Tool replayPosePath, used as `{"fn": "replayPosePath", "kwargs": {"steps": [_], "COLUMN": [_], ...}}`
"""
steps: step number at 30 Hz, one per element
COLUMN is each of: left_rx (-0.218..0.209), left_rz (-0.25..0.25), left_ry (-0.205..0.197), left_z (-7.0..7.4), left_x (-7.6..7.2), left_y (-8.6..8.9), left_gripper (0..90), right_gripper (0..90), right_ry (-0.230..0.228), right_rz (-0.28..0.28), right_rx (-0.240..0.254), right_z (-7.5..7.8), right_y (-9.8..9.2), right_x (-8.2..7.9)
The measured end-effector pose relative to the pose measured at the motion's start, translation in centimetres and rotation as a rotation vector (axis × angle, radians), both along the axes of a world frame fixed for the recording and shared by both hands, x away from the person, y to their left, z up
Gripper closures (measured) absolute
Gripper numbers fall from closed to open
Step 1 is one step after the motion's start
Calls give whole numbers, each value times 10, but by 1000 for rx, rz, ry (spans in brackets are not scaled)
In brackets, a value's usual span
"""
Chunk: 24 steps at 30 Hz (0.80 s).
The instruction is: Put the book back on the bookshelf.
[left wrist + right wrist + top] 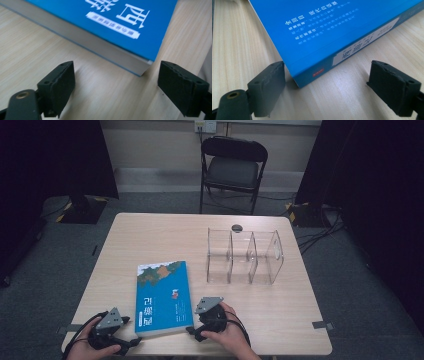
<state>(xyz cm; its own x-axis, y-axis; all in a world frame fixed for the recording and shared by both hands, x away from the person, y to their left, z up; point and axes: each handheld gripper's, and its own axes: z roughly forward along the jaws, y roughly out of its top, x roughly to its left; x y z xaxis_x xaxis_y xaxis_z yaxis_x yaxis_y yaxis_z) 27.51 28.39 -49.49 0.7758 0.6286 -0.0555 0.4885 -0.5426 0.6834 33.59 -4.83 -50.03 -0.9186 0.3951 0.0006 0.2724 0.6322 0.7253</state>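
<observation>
A blue book (163, 297) lay flat on the tabletop (150, 237), close to its near edge and left of the middle, its cover up and its lower end reaching almost to that edge. The left hand-held gripper (131, 341) sat at the near left corner of the tabletop, just beside the book's near left corner; in the left gripper view its jaws stood wide apart, with bare wood between them and the book's (107, 22) corner just ahead, touching neither pad. The right hand-held gripper (191, 332) rested at the near edge, just beside the book's near right corner. In the right gripper view its jaws also stood open, the book's (324, 32) corner and spine lying just ahead of them, the left pad near the cover's edge but apart from it. A clear plastic organiser (244, 256) with upright dividers stood toward the far right of the tabletop, well apart from the book.
</observation>
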Motion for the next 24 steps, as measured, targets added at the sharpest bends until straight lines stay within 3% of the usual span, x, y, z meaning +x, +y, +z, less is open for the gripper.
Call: {"fn": "replayPosePath", "kwargs": {"steps": [4, 9, 12, 13, 15, 24], "left_rx": [21, 37, 21, 18, 14, 23], "left_rz": [8, 21, 55, 55, 30, 53], "left_ry": [0, -19, -28, -36, -30, -1], "left_z": [-3, -4, -4, -2, -1, 3], "left_x": [3, 6, 7, 8, 8, 7], "left_y": [-11, -19, -20, -20, -20, -22], "left_gripper": [9, 1, 21, 114, 143, 177], "right_gripper": [125, 124, 123, 123, 123, 122], "right_ry": [-7, -7, -6, -6, -6, -5], "right_rz": [-3, -7, -8, -8, -8, -10], "right_rx": [12, 11, 11, 11, 11, 9], "right_z": [-1, -1, -1, -1, -1, -1], "right_y": [0, 0, 0, 0, 0, 0], "right_x": [-1, -1, -1, -1, -1, -1]}}
